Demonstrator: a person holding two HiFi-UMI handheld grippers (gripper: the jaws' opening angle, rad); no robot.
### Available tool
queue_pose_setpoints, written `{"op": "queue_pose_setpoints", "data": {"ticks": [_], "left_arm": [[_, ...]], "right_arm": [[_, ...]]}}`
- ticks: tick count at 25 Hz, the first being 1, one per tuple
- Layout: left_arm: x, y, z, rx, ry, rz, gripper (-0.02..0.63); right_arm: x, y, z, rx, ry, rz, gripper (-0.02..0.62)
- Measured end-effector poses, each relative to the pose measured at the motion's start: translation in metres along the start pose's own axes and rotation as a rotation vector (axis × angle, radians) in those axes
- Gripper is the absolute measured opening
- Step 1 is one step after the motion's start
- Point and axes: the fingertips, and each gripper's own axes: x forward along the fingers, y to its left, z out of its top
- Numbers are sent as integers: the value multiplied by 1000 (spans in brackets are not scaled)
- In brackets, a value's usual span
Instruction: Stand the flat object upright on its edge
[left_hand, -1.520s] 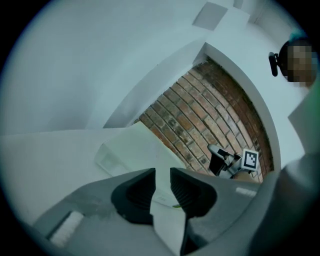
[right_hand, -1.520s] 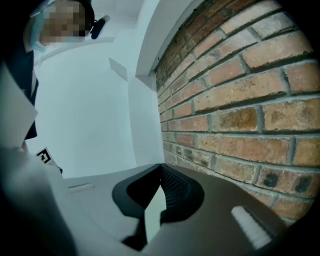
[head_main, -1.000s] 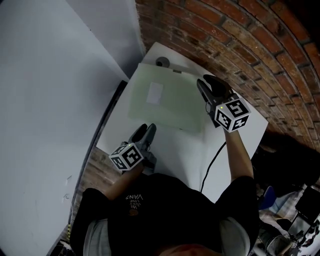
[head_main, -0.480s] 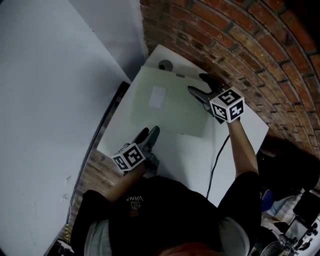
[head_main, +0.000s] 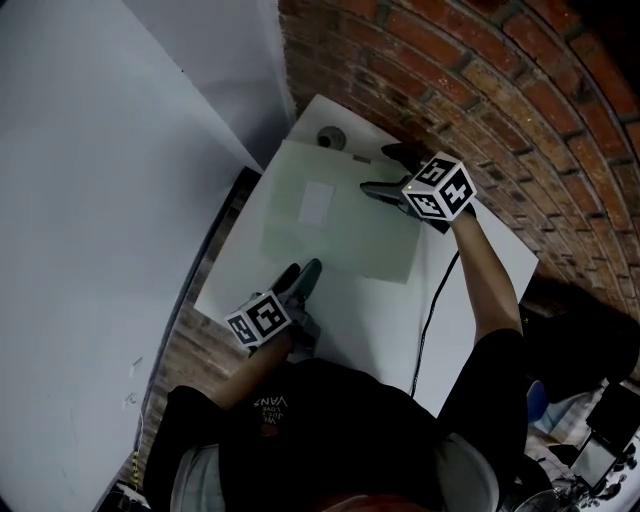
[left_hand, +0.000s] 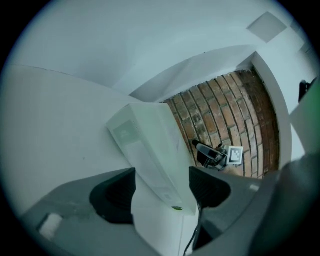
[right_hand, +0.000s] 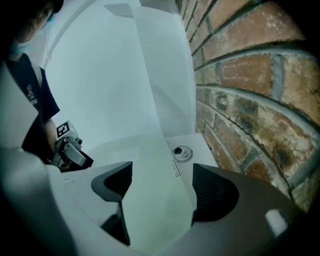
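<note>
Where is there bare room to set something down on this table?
The white table is bare between the pale green flat board, the left gripper and the black cable. Crowded along the brick wall: round grommet, right gripper.

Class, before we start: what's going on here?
A person holds a hand-held gripper in each hand over a pale green flat board lying on a white table beside a brick wall. Both pairs of jaws have just been opening. The right hand-held gripper sits astride the board's far right edge; the left hand-held gripper is at its near edge. Neither grips it.
</note>
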Motion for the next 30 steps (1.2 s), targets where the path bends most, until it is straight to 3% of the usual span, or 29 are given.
{"op": "queue_pose_setpoints", "data": {"ticks": [20, 30], "left_arm": [[21, 3, -5, -128, 38, -10, 345], [25, 8, -5, -115, 52, 5, 345]], "right_arm": [[55, -6, -14, 13, 266, 280, 376], [62, -3, -19, 82, 280, 372, 367]]}}
